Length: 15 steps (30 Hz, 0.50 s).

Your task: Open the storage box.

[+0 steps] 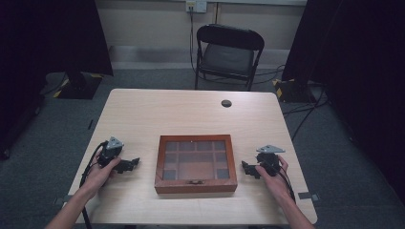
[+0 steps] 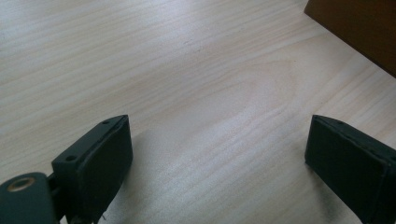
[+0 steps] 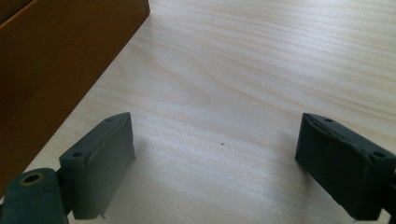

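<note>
A wooden display box (image 1: 196,163) with a glazed lid lies shut at the middle of the near half of the table (image 1: 143,109), its small metal clasp facing the person; that placing puts it squarely between the two hands, within reach of either, which looks like a deliberate starting layout. The left gripper (image 1: 129,165) rests low on the tabletop just left of the box, the right gripper (image 1: 249,169) just to its right; both point inward at the box's side walls, near but apart from them. Each one's jaws stand wide apart with nothing between them, only bare tabletop; in the left gripper view a corner of the box (image 2: 359,28) shows ahead, and in the right gripper view its side wall (image 3: 56,70) runs close alongside.

The box frame is smooth reddish-brown wood, square-edged; through the pane a grid of compartments shows, whose contents I cannot make out. The table is pale laminate with a printed grain, matte, with a dark round cable port (image 1: 226,103) toward the far edge. The jaw pads are blocky matte black, slightly scuffed. A black folding chair (image 1: 228,52) stands beyond the table.
</note>
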### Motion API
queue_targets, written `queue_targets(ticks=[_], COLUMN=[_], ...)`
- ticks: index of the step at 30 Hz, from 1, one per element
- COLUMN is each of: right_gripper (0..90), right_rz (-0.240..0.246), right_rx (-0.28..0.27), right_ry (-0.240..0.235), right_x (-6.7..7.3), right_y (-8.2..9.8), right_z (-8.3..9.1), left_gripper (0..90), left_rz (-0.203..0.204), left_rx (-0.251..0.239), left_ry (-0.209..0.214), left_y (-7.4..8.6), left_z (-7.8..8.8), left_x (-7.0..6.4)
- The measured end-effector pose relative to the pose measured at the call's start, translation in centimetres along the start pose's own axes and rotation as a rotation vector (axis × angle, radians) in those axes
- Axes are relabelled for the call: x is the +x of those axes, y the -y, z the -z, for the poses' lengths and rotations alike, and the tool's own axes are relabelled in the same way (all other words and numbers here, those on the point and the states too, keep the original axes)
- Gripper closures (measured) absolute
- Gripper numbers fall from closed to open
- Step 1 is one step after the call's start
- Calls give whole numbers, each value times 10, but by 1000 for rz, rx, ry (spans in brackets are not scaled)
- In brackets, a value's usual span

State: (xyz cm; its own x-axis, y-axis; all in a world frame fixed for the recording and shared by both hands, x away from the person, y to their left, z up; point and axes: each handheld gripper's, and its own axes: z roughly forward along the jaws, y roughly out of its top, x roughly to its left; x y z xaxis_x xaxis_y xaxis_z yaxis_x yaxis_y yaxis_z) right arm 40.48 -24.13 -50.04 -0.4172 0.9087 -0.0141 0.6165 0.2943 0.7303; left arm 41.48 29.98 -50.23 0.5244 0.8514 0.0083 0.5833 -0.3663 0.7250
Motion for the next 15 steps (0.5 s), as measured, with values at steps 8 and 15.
queue_targets(ticks=[8, 15], right_gripper=[170, 213], right_rz=[-2, -8], right_rx=[28, 24], right_ry=[-7, -29], right_x=[3, 7], right_y=[-6, -15], right_z=[0, 5], left_gripper=[63, 63], left_rz=[10, 8], left_rx=[-6, -4], left_ry=[0, 0], left_y=[0, 0], left_z=[-1, 0], left_x=[-1, 0])
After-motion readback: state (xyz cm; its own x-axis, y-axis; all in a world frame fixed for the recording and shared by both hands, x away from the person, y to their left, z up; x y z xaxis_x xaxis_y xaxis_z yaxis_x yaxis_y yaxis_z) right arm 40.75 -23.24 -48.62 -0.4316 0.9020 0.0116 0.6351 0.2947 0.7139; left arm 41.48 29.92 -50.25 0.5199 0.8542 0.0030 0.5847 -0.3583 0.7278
